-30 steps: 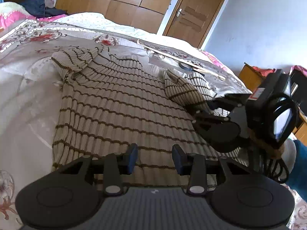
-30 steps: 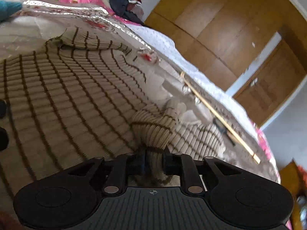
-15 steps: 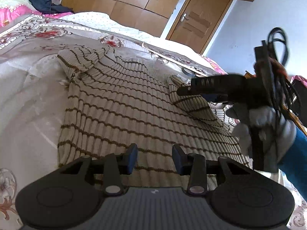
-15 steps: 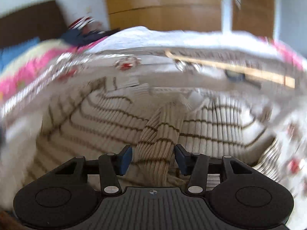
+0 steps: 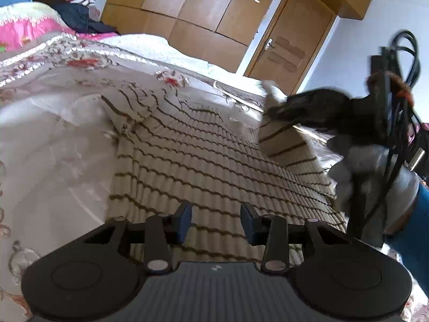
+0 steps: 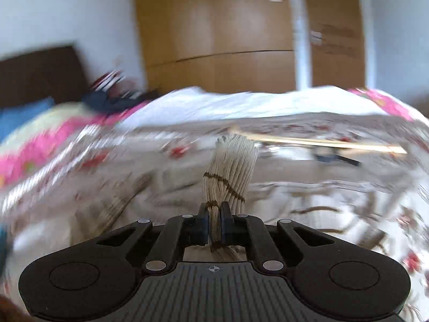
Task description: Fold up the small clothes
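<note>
The sweater sleeve (image 6: 230, 169) has just been pinched by the right gripper (image 6: 214, 226); the left gripper (image 5: 215, 221) fingers are held spread above the sweater (image 5: 201, 161).

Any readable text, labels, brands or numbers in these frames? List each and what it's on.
None readable.
Left gripper: only a small white mark on its body, no letters.
Right gripper: only a crosshair mark on its body, no letters.
Door: brown patches, no print visible.
Sweater and bedspread: patterns only.
</note>
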The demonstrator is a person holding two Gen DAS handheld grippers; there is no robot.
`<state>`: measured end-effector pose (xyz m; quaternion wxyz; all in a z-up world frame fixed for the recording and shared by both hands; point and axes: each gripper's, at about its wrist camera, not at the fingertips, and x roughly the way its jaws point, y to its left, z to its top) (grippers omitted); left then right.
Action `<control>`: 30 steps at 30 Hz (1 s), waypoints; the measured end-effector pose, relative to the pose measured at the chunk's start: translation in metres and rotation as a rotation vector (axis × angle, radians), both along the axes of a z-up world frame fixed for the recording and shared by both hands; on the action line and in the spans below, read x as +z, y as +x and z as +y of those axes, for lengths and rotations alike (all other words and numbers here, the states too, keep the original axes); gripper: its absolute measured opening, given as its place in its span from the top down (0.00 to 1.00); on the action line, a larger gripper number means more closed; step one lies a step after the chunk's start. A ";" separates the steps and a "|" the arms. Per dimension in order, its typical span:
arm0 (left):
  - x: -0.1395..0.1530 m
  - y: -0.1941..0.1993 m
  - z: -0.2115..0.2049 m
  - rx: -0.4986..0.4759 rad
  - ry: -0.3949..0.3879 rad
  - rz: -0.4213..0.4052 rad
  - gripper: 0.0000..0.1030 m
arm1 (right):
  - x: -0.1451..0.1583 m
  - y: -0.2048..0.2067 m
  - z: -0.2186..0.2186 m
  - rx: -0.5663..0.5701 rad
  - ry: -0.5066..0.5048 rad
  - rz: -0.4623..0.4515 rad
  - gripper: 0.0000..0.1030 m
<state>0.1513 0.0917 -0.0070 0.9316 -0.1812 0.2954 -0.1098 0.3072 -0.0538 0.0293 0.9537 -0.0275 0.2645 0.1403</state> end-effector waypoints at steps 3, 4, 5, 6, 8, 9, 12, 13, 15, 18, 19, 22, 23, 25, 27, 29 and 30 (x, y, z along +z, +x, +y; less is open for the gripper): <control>-0.002 0.000 0.000 -0.002 0.005 0.007 0.51 | -0.029 -0.003 0.027 0.100 -0.138 0.069 0.86; -0.002 0.001 0.000 -0.002 0.006 0.007 0.51 | -0.036 -0.005 0.031 0.128 -0.165 0.079 0.86; -0.002 0.000 0.001 0.000 0.006 0.007 0.51 | -0.039 -0.008 0.034 0.137 -0.178 0.072 0.84; -0.002 0.000 0.002 0.000 0.002 0.007 0.51 | -0.040 -0.012 0.033 0.144 -0.180 0.066 0.83; -0.002 0.001 0.003 0.002 -0.007 0.009 0.51 | -0.037 -0.014 0.031 0.166 -0.168 0.070 0.79; -0.002 0.001 0.003 0.003 -0.009 0.010 0.51 | -0.035 -0.014 0.031 0.174 -0.175 0.066 0.77; -0.002 0.000 0.004 0.006 -0.011 0.011 0.51 | -0.036 -0.018 0.037 0.193 -0.214 0.042 0.76; -0.003 0.000 0.004 0.008 -0.011 0.011 0.51 | -0.037 -0.017 0.039 0.197 -0.221 0.038 0.74; -0.003 0.000 0.004 0.010 -0.011 0.011 0.51 | -0.037 -0.017 0.044 0.210 -0.227 0.032 0.72; -0.002 0.000 0.004 0.013 -0.014 0.013 0.51 | -0.037 -0.022 0.051 0.236 -0.258 -0.003 0.72; -0.003 0.000 0.005 0.014 -0.016 0.015 0.51 | -0.039 -0.022 0.054 0.238 -0.296 -0.014 0.71; -0.003 0.001 0.005 0.015 -0.018 0.018 0.51 | -0.043 -0.020 0.058 0.229 -0.336 -0.025 0.71; -0.003 0.000 0.005 0.016 -0.018 0.015 0.51 | -0.042 -0.018 0.059 0.206 -0.337 -0.021 0.79; -0.003 0.000 0.005 0.019 -0.019 0.014 0.51 | -0.036 -0.011 0.053 0.117 -0.279 0.006 0.92; -0.003 0.000 0.006 0.022 -0.022 0.014 0.51 | -0.027 -0.004 0.042 0.042 -0.184 0.014 0.92; -0.002 -0.001 0.007 0.025 -0.025 0.010 0.51 | -0.021 0.001 0.036 0.030 -0.124 0.014 0.92; -0.001 -0.001 0.007 0.026 -0.025 0.007 0.51 | -0.022 0.000 0.038 0.045 -0.124 0.003 0.92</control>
